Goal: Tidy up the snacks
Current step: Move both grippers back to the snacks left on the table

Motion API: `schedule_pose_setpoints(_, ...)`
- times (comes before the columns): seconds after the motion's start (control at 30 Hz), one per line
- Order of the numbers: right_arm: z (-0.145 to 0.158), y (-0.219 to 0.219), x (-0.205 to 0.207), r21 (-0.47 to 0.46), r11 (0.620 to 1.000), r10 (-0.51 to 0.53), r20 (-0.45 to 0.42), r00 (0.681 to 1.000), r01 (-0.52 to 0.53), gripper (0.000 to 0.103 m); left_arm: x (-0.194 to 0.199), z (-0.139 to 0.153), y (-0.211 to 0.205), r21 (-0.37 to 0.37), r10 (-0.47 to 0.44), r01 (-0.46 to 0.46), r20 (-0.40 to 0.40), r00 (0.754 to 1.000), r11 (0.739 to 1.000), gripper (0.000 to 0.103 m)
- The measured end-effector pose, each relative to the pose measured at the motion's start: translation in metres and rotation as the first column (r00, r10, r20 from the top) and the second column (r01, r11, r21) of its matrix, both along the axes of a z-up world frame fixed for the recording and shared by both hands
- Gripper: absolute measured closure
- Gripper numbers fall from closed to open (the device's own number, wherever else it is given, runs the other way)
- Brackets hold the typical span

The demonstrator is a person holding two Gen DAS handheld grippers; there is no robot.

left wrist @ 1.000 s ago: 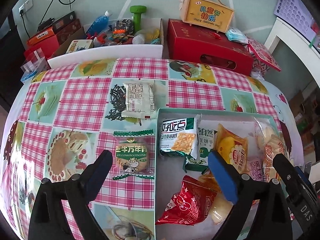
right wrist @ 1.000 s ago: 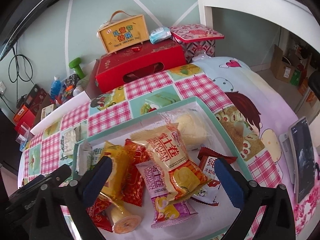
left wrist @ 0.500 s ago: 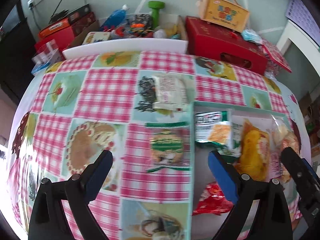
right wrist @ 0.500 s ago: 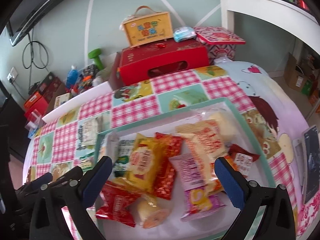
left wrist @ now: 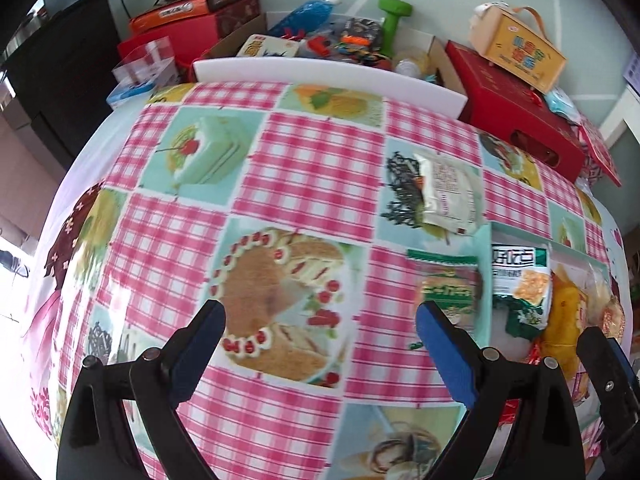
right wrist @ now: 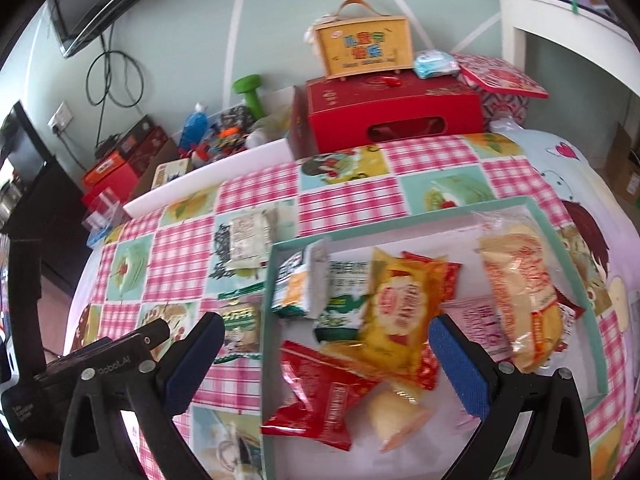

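Note:
A teal-rimmed tray (right wrist: 404,222) holds several snack packets, among them a yellow packet (right wrist: 394,308), a red packet (right wrist: 320,396) and a green-and-white packet (right wrist: 298,288) (left wrist: 518,280). Two packets lie on the checked tablecloth left of the tray: a green cookie packet (left wrist: 448,290) (right wrist: 240,326) and a white packet (left wrist: 448,192) (right wrist: 248,236). My left gripper (left wrist: 320,344) hangs open over the cloth left of the tray (left wrist: 490,264), holding nothing. My right gripper (right wrist: 326,354) is open above the tray's near half, also holding nothing.
A red box (right wrist: 394,110) with a yellow handled case (right wrist: 362,46) on it stands behind the table. A white-edged bin (left wrist: 328,68) of clutter, a green dumbbell (left wrist: 394,20) and red cartons (left wrist: 192,28) line the far side. The left gripper's body (right wrist: 100,364) shows at the right view's left.
The left gripper has swung left, so the tray and packets now sit at the right of its view. The right gripper has also shifted left, bringing the tray's left half under it.

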State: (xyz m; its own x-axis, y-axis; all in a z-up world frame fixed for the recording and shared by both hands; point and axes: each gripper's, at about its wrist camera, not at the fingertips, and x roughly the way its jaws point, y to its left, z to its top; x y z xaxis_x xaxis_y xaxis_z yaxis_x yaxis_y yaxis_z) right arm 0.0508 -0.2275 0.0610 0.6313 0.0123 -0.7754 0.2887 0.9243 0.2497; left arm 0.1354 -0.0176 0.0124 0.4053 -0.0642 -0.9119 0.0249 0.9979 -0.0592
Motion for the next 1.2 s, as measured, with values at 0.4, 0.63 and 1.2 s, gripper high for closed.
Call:
schedule_pose_setpoints(0.4, -0.001, 0.057, 0.015, -0.043, 0.990, 0.137, 0.019, 0.990, -0.136, 0.000, 0.003, -0.004, 0.036, -0.015, 0.069, -0.069, -0.029, 0.997, 0.997, 0.007)
schedule_pose_setpoints(0.63, -0.010, 0.088, 0.024, -0.060, 0.974, 0.221, 0.007, 0.975, -0.220, 0.000, 0.006, -0.009, 0.052, -0.033, 0.107, -0.109, -0.050, 0.993, 0.993, 0.007)
schedule_pose_setpoints(1.2, -0.050, 0.093, 0.043, -0.027, 0.974, 0.222, -0.079, 0.972, -0.225, 0.000, 0.009, -0.027, 0.061, -0.040, 0.115, -0.119, -0.104, 0.988, 0.992, 0.007)
